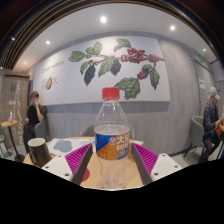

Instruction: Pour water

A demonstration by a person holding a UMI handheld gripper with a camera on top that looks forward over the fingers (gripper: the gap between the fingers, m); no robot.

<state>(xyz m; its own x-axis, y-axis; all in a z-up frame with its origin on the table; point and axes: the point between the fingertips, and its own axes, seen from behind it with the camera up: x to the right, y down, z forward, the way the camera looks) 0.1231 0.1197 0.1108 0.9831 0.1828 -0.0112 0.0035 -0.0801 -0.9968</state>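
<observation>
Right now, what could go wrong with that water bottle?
The bottle stands upright between the gripper fingers with its red cap on, so tipping it now would likely pour nothing. If the pink pads grip loosely, it might slip. The dark cup sits off to one side, so water might miss it.

The gripper point(112, 160) reaches forward from the bottom centre of the frame. Its two fingers, each with a magenta pad point(78, 156) on the inner face, stand either side of a water bottle point(112, 140) and press against it low on its body, holding it upright.
</observation>
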